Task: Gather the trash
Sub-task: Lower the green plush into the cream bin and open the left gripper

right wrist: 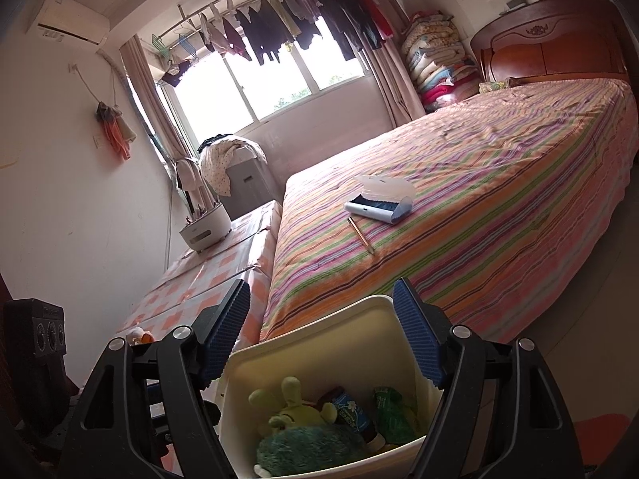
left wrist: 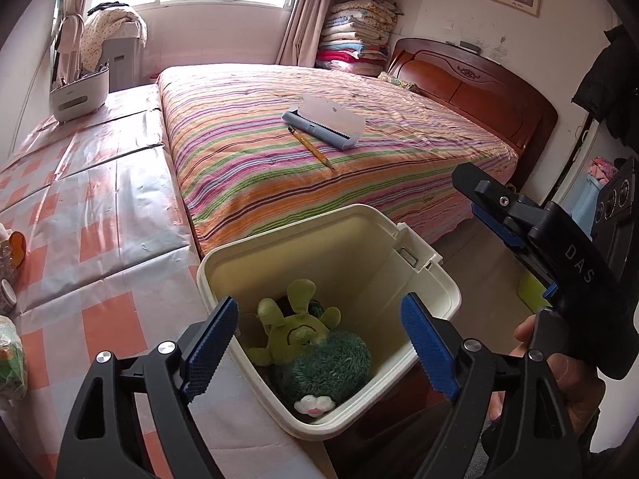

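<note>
Left claw [left wrist: 315, 343] hangs with its blue pads apart and empty directly above the cream bin [left wrist: 419, 279], the landmark of this bedroom clean-up. The right claw [right wrist: 323, 327] is also apart, holding nothing, poised over the bin's near rim; a hand [left wrist: 559, 375] grips it just right of the bin. Inside the bin lie a green plush toy [left wrist: 295, 331], a shaggy teal plush [left wrist: 327, 363], a small bottle [right wrist: 351, 411] and a green wrapper [right wrist: 391, 407], so much of the collecting looks done. Beyond the bin, on the striped bed [left wrist: 247, 167], an open pencil case [left wrist: 323, 123] and a pencil [left wrist: 311, 147] remain; whether they count as trash is unclear. Left of the bin runs a checked tabletop [left wrist: 100, 215] with a white holder [left wrist: 80, 92] at its far end.
</note>
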Available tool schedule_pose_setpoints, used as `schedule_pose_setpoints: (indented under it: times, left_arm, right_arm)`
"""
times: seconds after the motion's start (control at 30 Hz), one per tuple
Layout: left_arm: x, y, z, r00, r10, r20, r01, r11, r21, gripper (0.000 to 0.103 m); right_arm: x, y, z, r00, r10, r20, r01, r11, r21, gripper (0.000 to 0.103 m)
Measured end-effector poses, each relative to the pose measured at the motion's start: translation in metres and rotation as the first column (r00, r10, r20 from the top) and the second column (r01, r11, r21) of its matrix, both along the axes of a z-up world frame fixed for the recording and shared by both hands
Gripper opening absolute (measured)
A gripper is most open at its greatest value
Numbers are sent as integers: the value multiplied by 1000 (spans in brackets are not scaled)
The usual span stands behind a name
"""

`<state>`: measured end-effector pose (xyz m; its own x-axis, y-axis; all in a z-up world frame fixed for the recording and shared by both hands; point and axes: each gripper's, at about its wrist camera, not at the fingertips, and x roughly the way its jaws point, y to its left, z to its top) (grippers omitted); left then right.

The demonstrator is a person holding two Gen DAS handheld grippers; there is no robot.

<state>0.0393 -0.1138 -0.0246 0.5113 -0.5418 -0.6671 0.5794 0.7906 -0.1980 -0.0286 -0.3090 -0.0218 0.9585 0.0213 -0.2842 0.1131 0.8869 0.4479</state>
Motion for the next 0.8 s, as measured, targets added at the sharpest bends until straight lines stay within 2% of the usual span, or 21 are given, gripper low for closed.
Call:
schedule_pose_setpoints:
  times: [0.33, 0.5, 0.67, 0.8]
  left_arm:
    - [0, 30, 7, 998, 61, 9, -60, 996, -71, 87]
    - [-2, 62, 15, 998, 55, -5, -55, 981, -184, 95]
    - [-8, 103, 30, 988, 144, 53, -127, 962, -240, 95]
    - [-8, 143, 38, 965, 253, 73, -226, 938, -264, 95]
  right_arm:
    - [3, 4, -2, 1000, 18, 8, -18, 1000, 19, 77]
    - [11, 16, -1, 999, 48, 4, -48, 999, 11, 78]
    - [20, 36, 0, 995, 103, -7, -103, 995, -1, 79]
    - [29, 56, 1, 988, 152, -13, -152, 988, -9, 79]
